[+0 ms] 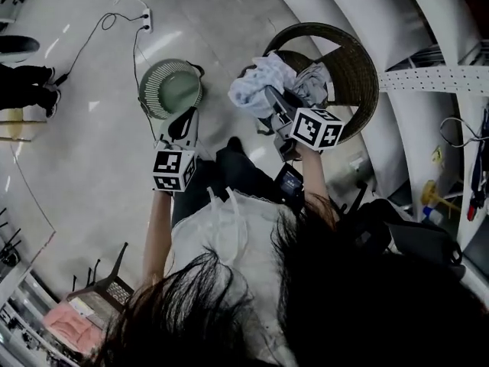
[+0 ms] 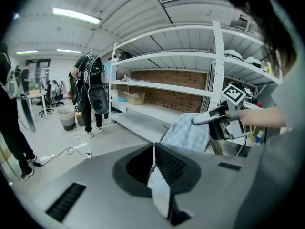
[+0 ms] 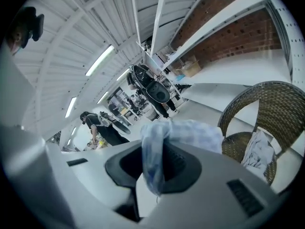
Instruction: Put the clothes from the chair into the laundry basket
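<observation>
The right claw (image 3: 153, 149) pinches a pale checked cloth (image 3: 188, 132), held up beside the wicker chair (image 3: 281, 104), where more clothes (image 3: 259, 151) lie on the seat. The left claw (image 2: 153, 149) is pressed together with nothing in it. Only the head view shows the laundry basket (image 1: 149, 104) on the floor (image 1: 84, 151), left of the chair, with bare floor on its near and left sides and a cable (image 1: 134, 52) running past it. Shelving (image 1: 393, 155) hems in the chair's right side.
</observation>
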`<move>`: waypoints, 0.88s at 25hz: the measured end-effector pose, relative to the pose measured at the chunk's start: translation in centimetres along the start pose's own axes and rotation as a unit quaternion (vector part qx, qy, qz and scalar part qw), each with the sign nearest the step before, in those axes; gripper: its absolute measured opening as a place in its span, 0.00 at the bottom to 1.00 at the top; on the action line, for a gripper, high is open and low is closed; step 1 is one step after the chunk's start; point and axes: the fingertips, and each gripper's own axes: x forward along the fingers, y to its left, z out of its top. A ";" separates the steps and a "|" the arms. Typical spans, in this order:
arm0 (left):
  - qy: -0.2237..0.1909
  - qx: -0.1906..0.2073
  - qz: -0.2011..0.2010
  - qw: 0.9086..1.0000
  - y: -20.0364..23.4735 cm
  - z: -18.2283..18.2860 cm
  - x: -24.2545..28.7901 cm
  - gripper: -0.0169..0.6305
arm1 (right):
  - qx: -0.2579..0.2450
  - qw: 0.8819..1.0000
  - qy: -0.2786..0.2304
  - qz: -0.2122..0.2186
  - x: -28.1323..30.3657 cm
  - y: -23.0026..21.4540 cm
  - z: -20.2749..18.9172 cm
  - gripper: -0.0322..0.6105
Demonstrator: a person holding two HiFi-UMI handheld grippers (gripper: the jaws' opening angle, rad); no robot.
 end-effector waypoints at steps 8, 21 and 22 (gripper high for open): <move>-0.024 -0.020 0.060 0.998 4.4 0.5 -4.5 0.06 | -0.021 0.999 0.018 0.035 0.9 5.3 0.5 0.17; -0.034 -0.039 0.081 0.995 12.1 0.6 -8.2 0.06 | -0.038 0.994 0.021 0.096 5.2 17.1 2.4 0.16; -0.037 -0.039 0.081 0.995 12.8 0.7 -8.5 0.06 | -0.041 0.994 0.020 0.102 5.5 18.4 3.0 0.16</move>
